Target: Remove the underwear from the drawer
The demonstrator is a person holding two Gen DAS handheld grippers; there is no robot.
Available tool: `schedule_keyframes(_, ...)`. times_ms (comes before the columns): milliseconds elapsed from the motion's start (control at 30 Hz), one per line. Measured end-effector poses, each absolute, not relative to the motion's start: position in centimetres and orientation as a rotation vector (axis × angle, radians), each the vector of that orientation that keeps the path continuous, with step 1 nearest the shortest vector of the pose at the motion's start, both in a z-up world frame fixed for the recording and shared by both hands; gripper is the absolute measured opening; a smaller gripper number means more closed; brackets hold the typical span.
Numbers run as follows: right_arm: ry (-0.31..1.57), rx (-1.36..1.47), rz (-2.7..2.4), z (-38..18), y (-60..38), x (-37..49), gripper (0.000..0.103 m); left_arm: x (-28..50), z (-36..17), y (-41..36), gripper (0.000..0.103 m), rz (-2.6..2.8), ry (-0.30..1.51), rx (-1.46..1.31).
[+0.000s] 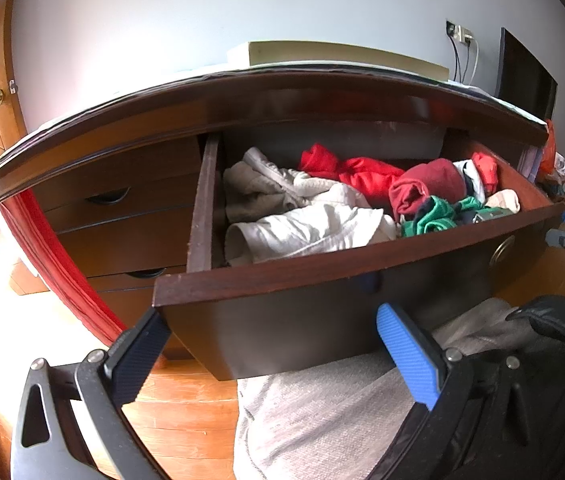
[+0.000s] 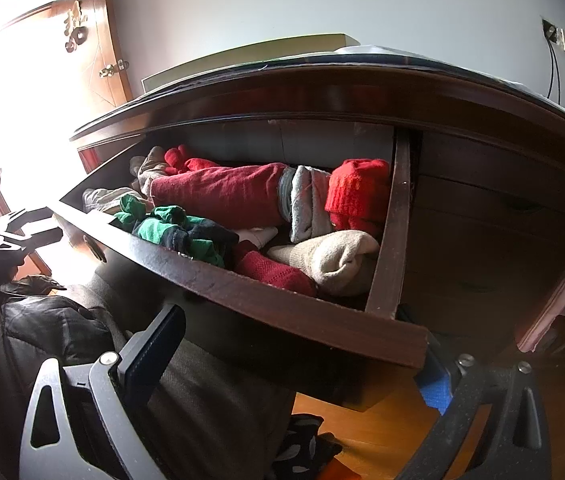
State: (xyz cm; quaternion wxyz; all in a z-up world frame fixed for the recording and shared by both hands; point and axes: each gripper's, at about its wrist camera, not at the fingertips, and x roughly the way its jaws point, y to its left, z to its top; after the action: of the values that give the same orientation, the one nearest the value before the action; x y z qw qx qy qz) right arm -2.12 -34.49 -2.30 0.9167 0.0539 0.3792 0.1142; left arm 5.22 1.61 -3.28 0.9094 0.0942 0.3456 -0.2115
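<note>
The dark wooden drawer (image 1: 282, 276) is pulled out and full of clothes: white and beige garments (image 1: 306, 224), red ones (image 1: 366, 176), a dark red roll (image 1: 426, 188) and a green and navy piece (image 1: 438, 212). My left gripper (image 1: 270, 328) is open and empty, below the drawer's front panel. In the right wrist view the drawer (image 2: 282, 300) shows the green and navy piece (image 2: 178, 232), a long dark red garment (image 2: 222, 192), a red knit item (image 2: 358, 192) and beige socks (image 2: 334, 260). My right gripper (image 2: 302, 344) is open and empty under the drawer's front edge.
The dresser top (image 1: 242, 88) overhangs the drawer, with a flat box (image 1: 322, 56) on it. Closed drawers (image 1: 130, 216) sit to the left. The person's grey-trousered leg (image 1: 322, 412) and black jacket (image 1: 542, 360) are below. The floor (image 1: 186, 400) is wooden. A door (image 2: 90, 48) stands at left.
</note>
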Motion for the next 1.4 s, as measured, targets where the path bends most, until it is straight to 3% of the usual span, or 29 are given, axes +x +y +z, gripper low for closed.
schedule_keyframes(733,0.789,0.086,0.257,-2.3,-34.5,-2.2,0.103,5.3,-3.3,1.8,0.102,-0.466,0.751,0.229)
schedule_keyframes(933,0.887,0.178,0.225,-3.1,-35.7,-1.5,0.102,4.7,-2.4,2.6,0.102,-0.467,0.745,0.266)
schedule_keyframes(1200,0.756,0.123,0.180,2.8,-37.9,-2.8,0.102,3.8,1.3,4.6,0.102,-0.454,0.709,0.342)
schedule_keyframes(1400,0.591,0.144,0.169,8.0,-38.8,-3.0,0.102,5.1,6.0,5.5,0.102,-0.455,0.649,0.189)
